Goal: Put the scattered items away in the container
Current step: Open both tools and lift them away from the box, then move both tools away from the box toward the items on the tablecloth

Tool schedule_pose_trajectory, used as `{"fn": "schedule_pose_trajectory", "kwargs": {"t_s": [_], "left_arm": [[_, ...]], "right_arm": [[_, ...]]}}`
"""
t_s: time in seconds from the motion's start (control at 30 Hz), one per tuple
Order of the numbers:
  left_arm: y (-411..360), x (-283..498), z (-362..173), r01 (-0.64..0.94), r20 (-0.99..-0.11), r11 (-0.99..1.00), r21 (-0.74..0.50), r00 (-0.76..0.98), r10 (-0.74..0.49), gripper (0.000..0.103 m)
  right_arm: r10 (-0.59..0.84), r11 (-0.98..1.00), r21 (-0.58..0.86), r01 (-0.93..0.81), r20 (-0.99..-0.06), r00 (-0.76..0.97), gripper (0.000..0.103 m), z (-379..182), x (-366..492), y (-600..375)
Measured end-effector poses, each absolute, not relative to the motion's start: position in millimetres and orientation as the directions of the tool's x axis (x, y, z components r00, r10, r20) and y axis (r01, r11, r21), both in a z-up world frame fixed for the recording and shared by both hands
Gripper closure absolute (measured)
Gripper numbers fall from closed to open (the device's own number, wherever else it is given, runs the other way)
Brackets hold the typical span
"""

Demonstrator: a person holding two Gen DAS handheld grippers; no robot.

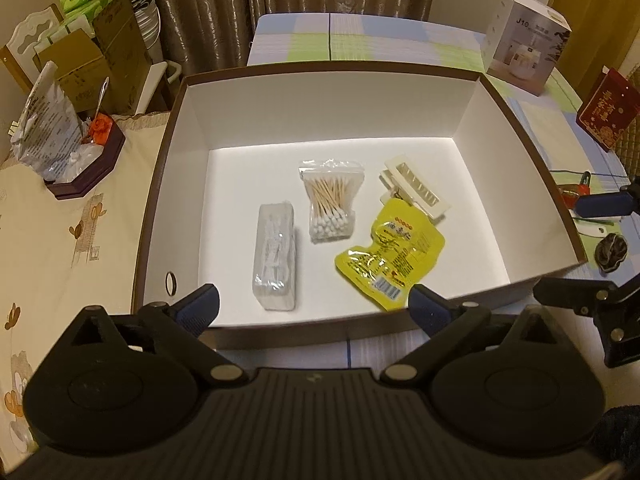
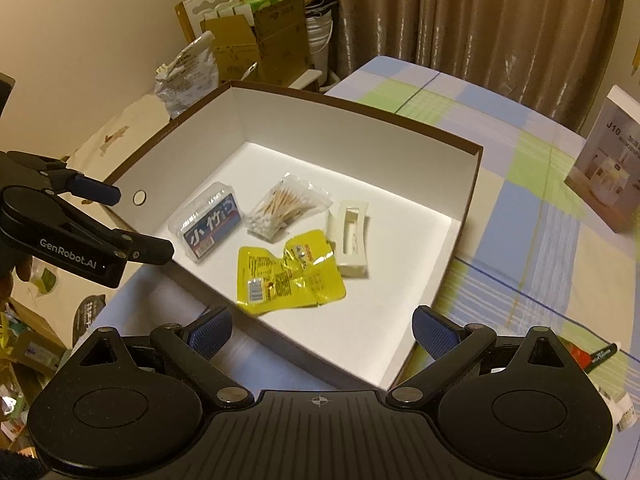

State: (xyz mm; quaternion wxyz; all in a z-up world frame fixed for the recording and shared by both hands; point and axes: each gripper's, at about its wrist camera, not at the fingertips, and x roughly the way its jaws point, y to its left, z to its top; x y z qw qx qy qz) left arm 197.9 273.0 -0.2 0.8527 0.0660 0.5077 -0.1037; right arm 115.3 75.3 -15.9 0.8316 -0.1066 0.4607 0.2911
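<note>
A brown-rimmed white box (image 1: 176,92) (image 2: 472,184) stands open on the table. Inside lie a clear plastic case (image 1: 275,260) (image 2: 210,229), a bag of cotton swabs (image 1: 332,204) (image 2: 286,208), a cream hair claw (image 1: 416,190) (image 2: 348,240) and a yellow snack pouch (image 1: 390,258) (image 2: 288,276). My left gripper (image 1: 314,310) is open and empty above the box's near wall. My right gripper (image 2: 322,330) is open and empty above the box's near right corner. The left gripper also shows in the right wrist view (image 2: 132,224); the right gripper shows in the left wrist view (image 1: 592,256).
Right of the box lie a dark scrunchie (image 1: 610,252), a white item (image 1: 596,232) and a red item (image 1: 576,192). A white product box (image 1: 524,48) and a red card (image 1: 608,112) stand behind. A dark tray with bags (image 1: 86,176) sits left.
</note>
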Motion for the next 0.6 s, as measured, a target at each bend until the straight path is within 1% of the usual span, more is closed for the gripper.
{"fn": "schedule_pose_trajectory", "kwargs": {"t_s": [0.6], "left_arm": [[264.2, 162.3, 2.5, 0.237, -0.880, 0.971, 0.010, 0.464, -0.104, 0.003]], "right_arm": [[0.401, 0.800, 0.097, -0.593, -0.821, 0.407, 0.002, -13.9, 88.0, 63.1]]}}
